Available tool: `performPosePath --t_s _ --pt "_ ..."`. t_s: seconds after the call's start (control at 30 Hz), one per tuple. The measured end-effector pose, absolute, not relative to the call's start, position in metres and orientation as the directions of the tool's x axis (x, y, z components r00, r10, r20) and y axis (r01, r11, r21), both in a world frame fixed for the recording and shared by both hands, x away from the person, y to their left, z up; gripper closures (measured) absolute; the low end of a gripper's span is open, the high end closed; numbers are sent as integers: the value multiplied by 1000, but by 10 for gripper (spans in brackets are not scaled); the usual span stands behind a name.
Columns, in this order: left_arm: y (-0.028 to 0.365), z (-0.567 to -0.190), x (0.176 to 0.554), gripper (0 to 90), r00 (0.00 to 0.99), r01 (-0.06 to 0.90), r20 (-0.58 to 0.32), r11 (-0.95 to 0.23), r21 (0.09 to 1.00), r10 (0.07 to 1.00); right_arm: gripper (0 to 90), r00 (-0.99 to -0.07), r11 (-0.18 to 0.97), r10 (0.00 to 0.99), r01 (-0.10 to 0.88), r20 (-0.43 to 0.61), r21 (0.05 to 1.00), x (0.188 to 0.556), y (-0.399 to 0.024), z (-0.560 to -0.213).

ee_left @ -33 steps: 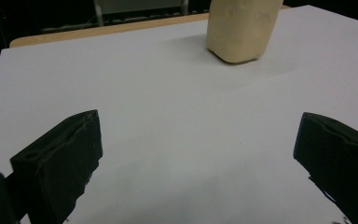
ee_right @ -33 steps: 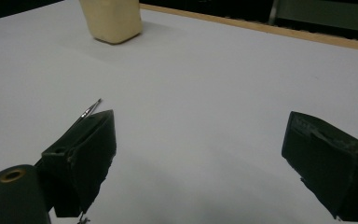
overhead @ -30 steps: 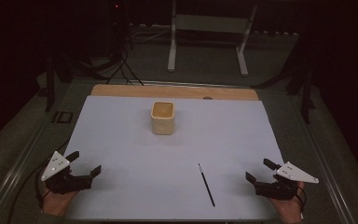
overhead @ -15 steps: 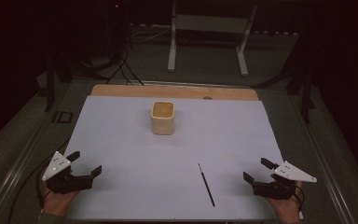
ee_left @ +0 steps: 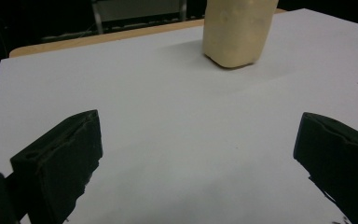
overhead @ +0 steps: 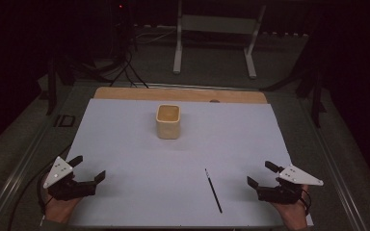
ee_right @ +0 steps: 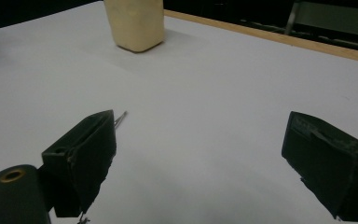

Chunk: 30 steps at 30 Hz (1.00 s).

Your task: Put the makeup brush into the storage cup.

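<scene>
- High view: the left gripper rests at the near left corner of the white sheet on the desk, jaws spread wide, holding nothing.
- The right gripper sits at the near right, jaws equally wide apart and empty.
- A thin black brush lies flat on the sheet, near the right gripper but apart from it.
- A cream cup stands upright mid-sheet, well apart from both.
</scene>
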<state>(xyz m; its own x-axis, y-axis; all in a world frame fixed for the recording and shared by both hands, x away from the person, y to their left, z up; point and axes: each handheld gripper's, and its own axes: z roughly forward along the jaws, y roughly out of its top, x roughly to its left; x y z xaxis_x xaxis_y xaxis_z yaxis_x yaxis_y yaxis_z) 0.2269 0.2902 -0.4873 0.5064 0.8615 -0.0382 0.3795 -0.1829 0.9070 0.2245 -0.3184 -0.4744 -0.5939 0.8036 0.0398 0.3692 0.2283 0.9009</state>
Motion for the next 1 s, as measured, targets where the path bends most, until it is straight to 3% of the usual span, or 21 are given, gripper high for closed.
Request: performPosePath --t_s 1.0 --pt "289 -485 226 22 510 358 -27 -183 916 860 98 -678 280 734 325 16 903 235 -283 -457"
